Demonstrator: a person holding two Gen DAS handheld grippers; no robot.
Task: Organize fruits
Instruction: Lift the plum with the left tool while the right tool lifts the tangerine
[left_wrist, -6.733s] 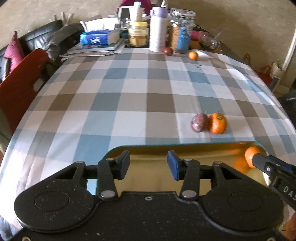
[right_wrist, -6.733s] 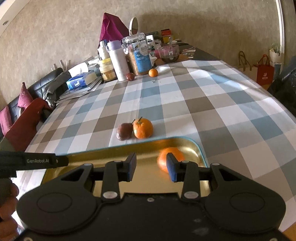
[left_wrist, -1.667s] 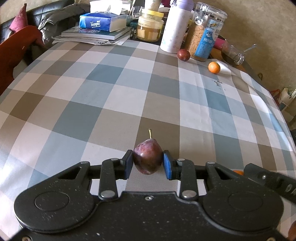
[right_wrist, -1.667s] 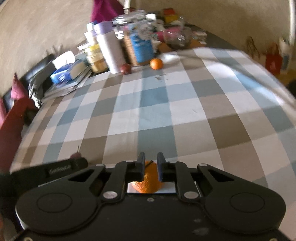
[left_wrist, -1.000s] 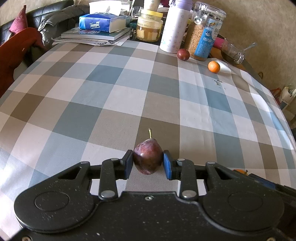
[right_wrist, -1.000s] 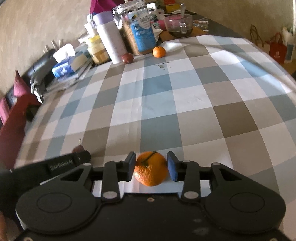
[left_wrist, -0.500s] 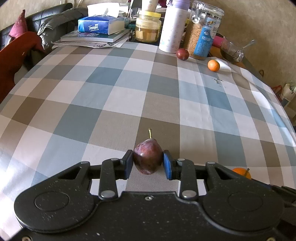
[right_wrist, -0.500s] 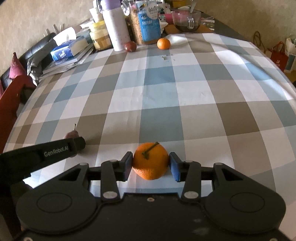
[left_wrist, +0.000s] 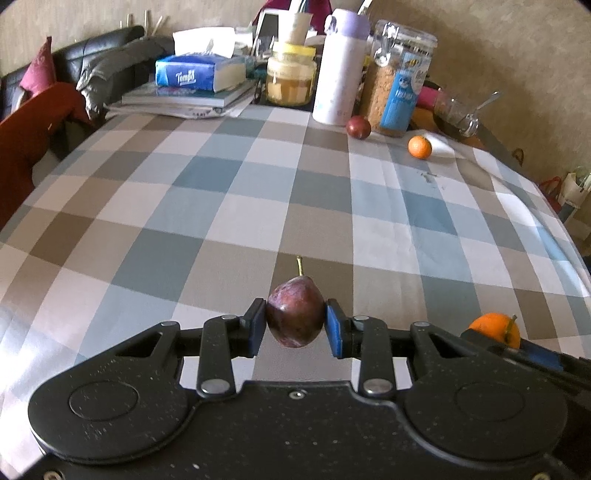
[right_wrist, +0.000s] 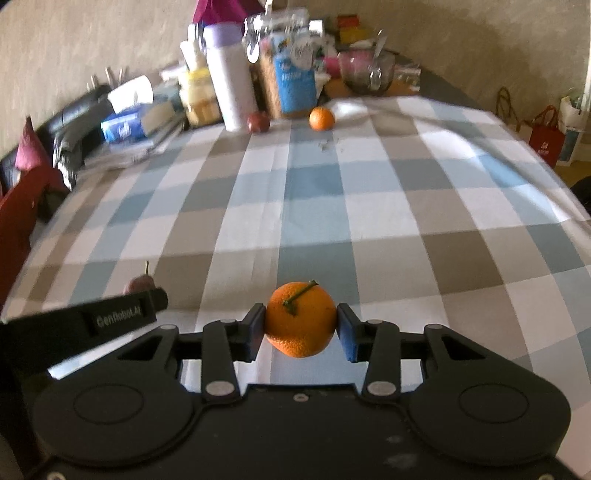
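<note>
Two fruits are gripped at the near edge of the checked tablecloth (left_wrist: 258, 221): the left gripper (left_wrist: 295, 326) clamps a dark plum (left_wrist: 294, 317), stem pointing away, and the right gripper (right_wrist: 301, 328), its jaws just narrowing, pinches a stemmed orange (right_wrist: 300, 319). The carry step seems under way; next, each needs a place to be set, and no tray shows. Near the far edge, a second plum (left_wrist: 358, 127) and small orange (left_wrist: 419, 147) wait beside the jars (left_wrist: 399, 79). Only the right wrist view shows shopping bags (right_wrist: 546, 136) beyond the table's right edge.
</note>
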